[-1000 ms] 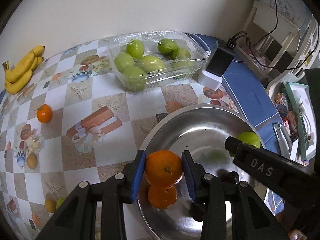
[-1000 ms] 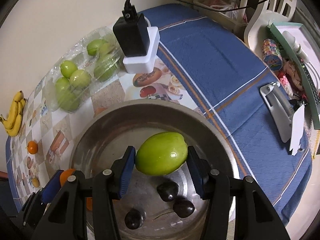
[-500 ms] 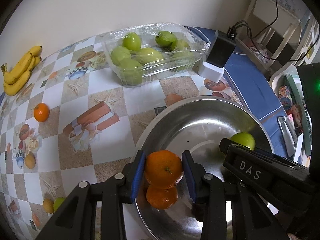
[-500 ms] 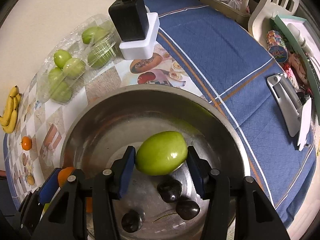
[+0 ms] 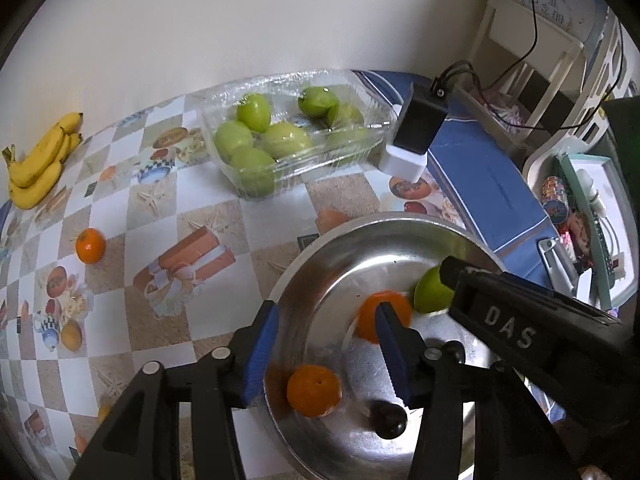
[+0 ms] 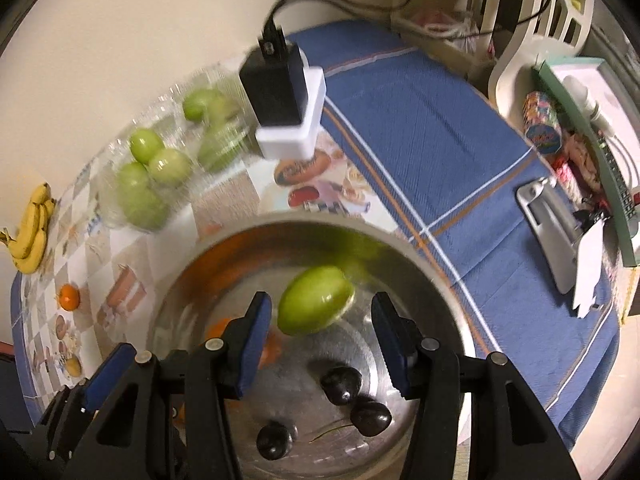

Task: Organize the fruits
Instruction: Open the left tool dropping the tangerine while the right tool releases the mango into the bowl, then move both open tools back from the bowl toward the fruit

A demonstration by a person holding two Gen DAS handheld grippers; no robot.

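**A:** While the left gripper (image 5: 326, 308) is opening its jaws, where is the fruit sitting?

**B:** Nothing is being pinched. One round orange fruit (image 5: 314, 390) is lying in the shiny steel bowl (image 5: 320, 248), low between the two blue pads and clear of both. A second orange fruit (image 5: 370, 314) is resting deeper in the bowl, partly hidden behind the pad on the right of the left wrist view.

**A:** And the right gripper (image 6: 320, 308)?

**B:** Its jaws are standing moderately wide. The oval green fruit (image 6: 316, 300) is showing blurred in the gap near the fingertips, over the bowl's floor, with a sliver of space on each side, so the pads are not pressing on it.

**A:** What else is lying around?

**B:** Three dark, glossy small fruits (image 6: 342, 384) are sitting on the bowl's bottom, nearer the right gripper's body. Beyond the bowl, a clear plastic tray of green fruits (image 5: 296, 148) is standing on the patterned chequered tablecloth (image 5: 120, 208), and a black-and-white charger block (image 5: 416, 132) is sitting just beside it at the edge of a blue cloth (image 5: 480, 184). A bunch of yellow bananas (image 5: 40, 160) and a lone small orange (image 5: 91, 245) are lying well apart, towards the far left.

**A:** Anything blocking?

**B:** The two grippers are crowding each other over the bowl, side by side.

**A:** Pose?

**B:** Both are pointing steeply down into the bowl.
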